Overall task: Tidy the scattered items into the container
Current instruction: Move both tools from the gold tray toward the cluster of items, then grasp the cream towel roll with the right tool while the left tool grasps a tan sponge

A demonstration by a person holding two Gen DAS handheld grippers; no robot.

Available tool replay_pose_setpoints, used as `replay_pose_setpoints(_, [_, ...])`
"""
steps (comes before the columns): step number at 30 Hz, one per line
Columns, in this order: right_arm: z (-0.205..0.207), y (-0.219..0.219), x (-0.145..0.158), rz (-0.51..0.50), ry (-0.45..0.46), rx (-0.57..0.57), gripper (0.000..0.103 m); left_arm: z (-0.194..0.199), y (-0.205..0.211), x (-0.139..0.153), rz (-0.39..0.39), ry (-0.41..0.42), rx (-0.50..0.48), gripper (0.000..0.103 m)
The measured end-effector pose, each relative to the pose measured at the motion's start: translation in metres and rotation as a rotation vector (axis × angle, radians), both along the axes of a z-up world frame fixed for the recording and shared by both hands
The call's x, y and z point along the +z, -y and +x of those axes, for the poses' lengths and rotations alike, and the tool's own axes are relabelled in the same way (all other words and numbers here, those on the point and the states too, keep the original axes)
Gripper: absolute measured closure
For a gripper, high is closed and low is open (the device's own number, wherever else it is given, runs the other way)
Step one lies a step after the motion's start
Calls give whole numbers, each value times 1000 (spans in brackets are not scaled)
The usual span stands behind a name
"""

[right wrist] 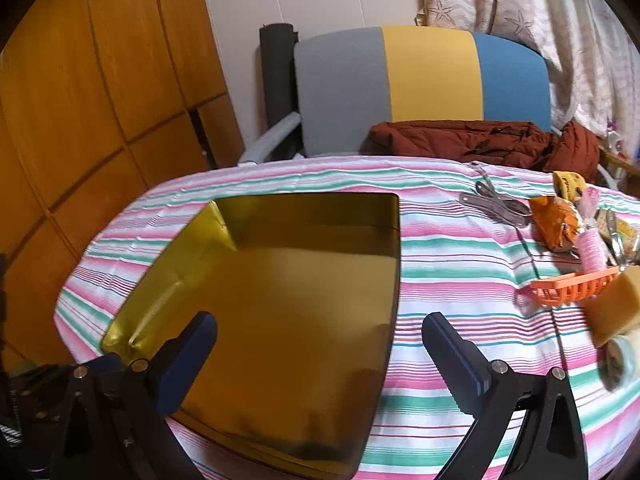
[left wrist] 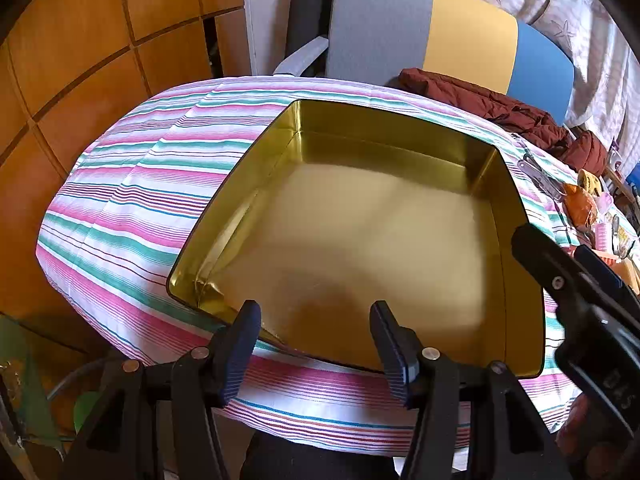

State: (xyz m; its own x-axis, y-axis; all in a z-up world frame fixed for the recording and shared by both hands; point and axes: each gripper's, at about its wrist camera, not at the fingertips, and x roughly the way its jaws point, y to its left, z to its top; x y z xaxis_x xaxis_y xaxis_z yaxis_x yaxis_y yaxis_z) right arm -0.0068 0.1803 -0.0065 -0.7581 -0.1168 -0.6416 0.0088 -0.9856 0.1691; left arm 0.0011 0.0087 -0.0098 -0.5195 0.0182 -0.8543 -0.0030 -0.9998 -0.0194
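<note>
An empty gold tin container (left wrist: 360, 240) lies on the striped tablecloth, also seen as the gold container (right wrist: 280, 300) in the right wrist view. My left gripper (left wrist: 316, 312) hovers over its near rim, open, nothing between the fingers. My right gripper (right wrist: 320, 328) stands wide open above the container's right side, empty; it also shows as my right gripper (left wrist: 560, 252) at the container's right wall. Scattered to the right lie grey scissors (right wrist: 496, 202), an orange packet (right wrist: 554, 222), a pink spool (right wrist: 592, 248), an orange plastic basket (right wrist: 572, 288) and a yellow block (right wrist: 612, 312).
A striped cloth (right wrist: 460, 272) covers the table. Behind it a grey, yellow and blue chair (right wrist: 420, 88) carries a dark red jacket (right wrist: 480, 140). A wooden wall (right wrist: 80, 120) stands to the left. A tape roll (right wrist: 618, 356) sits at the right edge.
</note>
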Motion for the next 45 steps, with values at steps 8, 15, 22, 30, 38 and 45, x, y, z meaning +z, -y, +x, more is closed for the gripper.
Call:
replay_pose_setpoints(8, [4, -1, 4, 2, -20, -6, 0, 0, -3, 0, -7, 6, -2, 45])
replay_pose_setpoints(15, [9, -10, 4, -21, -30, -8, 0, 1, -7, -1, -10, 6, -8, 45])
replay_pose_setpoints(22, [15, -17, 7, -24, -41, -6, 0, 5, -15, 1, -23, 5, -22, 45])
replay_pose_setpoints(30, [32, -55, 12, 1, -56, -67, 0, 9, -32, 4, -28, -1, -78, 45])
replay_pose_setpoints(38, [58, -123, 6, 68, -30, -224, 8, 15, -74, 14, -27, -25, -209, 45])
replay_pose_setpoints(45, [96, -202, -6, 172, -26, -471, 7, 28, -123, 26, -9, -70, -391, 45])
